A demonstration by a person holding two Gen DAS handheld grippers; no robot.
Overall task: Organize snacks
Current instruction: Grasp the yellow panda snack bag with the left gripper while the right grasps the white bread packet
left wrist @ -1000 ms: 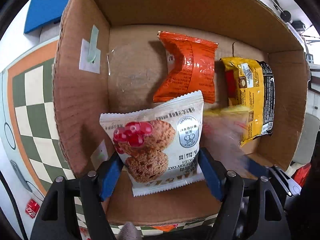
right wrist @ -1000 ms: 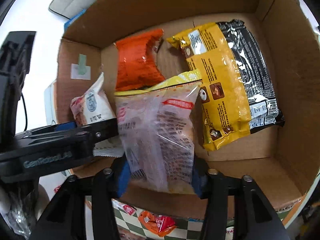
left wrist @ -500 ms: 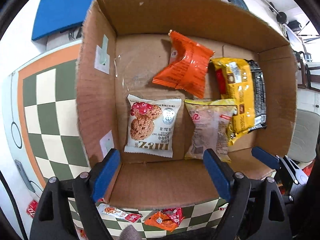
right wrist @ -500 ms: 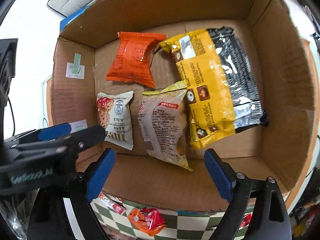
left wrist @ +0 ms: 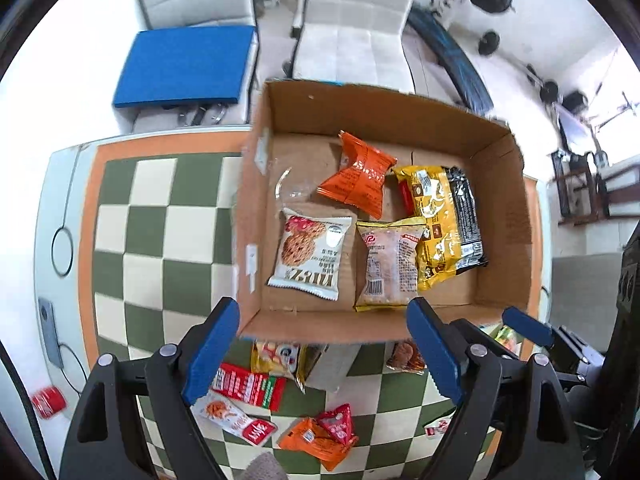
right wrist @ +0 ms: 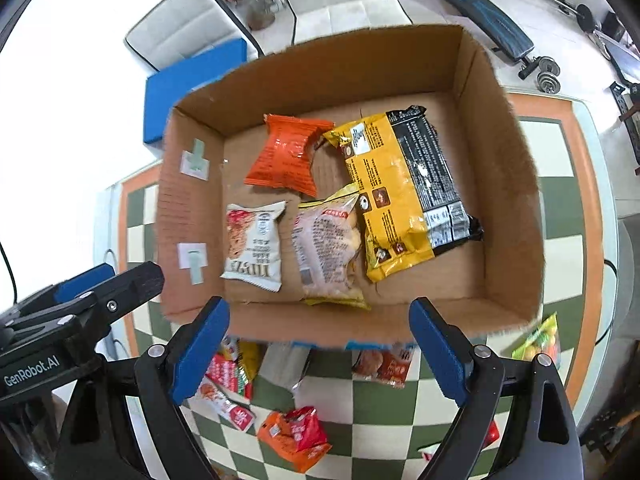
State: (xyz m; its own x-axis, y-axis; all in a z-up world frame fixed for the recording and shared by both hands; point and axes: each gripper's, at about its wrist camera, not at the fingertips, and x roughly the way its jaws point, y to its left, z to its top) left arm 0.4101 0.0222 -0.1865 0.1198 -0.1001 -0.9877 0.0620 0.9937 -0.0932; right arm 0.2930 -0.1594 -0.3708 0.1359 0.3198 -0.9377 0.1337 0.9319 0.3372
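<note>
A cardboard box stands on the checkered table. Inside lie a white cookie packet, a clear-and-yellow snack bag, an orange packet and a large yellow-and-black packet. My left gripper hangs open above the box's near wall, nothing between its blue pads. My right gripper is also open and empty, over the same wall. The left gripper shows at the left in the right wrist view.
Several loose snack packets lie on the table in front of the box: a red-and-white sachet, an orange-red pack, a green bag. White chairs and a blue cushion stand beyond the table.
Both grippers let go of their packets: the cookie packet and the clear bag now lie on the box floor. Both jaws opened wide and both hands rose well above the box.
</note>
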